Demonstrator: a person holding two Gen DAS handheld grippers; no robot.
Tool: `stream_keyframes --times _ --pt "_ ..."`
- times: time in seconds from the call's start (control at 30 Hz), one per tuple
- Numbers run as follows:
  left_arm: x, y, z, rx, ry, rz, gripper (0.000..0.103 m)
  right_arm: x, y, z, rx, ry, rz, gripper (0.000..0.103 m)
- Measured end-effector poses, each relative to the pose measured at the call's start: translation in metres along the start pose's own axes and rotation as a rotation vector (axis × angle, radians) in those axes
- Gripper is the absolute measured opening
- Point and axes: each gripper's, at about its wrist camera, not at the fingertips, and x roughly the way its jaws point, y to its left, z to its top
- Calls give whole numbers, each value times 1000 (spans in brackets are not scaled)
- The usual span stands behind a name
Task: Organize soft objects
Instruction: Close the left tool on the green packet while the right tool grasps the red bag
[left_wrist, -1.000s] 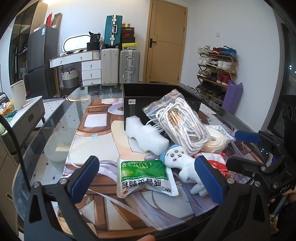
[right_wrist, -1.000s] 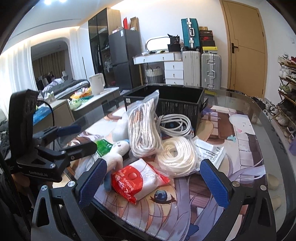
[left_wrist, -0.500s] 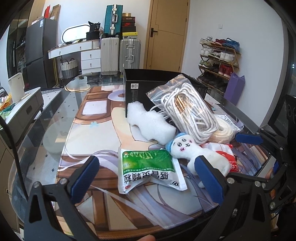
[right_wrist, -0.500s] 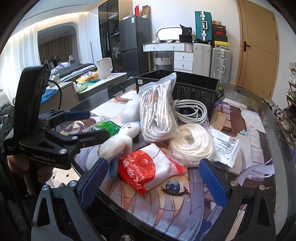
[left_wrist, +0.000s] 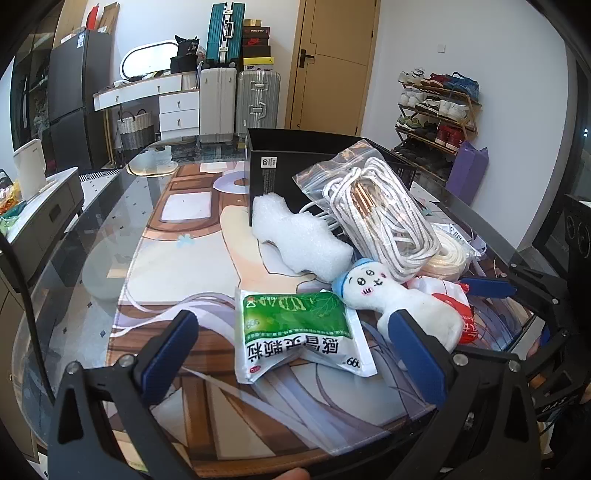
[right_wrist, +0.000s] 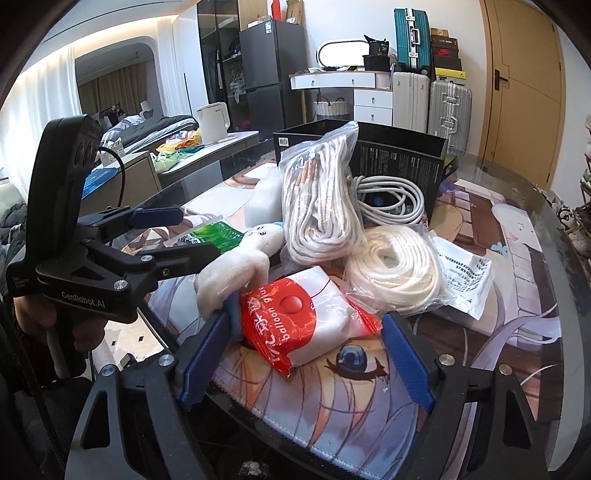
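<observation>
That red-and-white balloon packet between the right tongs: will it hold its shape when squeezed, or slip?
The balloon packet looks like a puffy plastic pouch, so it will probably crumple and sag, not stay stiff. Its glossy film may slide on the blue pads. It seems light; the plush toy leaning against it may shift.

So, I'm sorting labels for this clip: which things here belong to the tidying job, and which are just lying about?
Part of the job:
- red-and-white balloon pack, between the right tongs, whose jaws have just been closing
- plush toy
- green sachet
- bagged rope
- cord coil
- foam piece
- black box

Just lying about:
- suitcases
- shoe rack
- kettle
</observation>
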Motion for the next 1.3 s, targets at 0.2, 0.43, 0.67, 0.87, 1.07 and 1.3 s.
stream_keyframes --times 0.2,0.43,0.67,0.87,1.07,1.3 --pt "2 4 1 -23 15 -19 103 2 1 -1 12 -1 7 85" --pt "2 10 3 -29 19 -15 103 3 2 1 2 -18 -9 76" --pt "5 26 5 -71 33 -9 103 -1 -1 -1 -30 -12 6 59" --pt "13 20 2 -38 73 -6 103 -6 -4 -5 -43 -2 39 59" --pt "15 15 -1 7 86 26 103 -3 4 -4 -61 -32 5 63" --pt "19 5 -4 75 99 76 103 -3 6 -3 -60 -42 18 63"
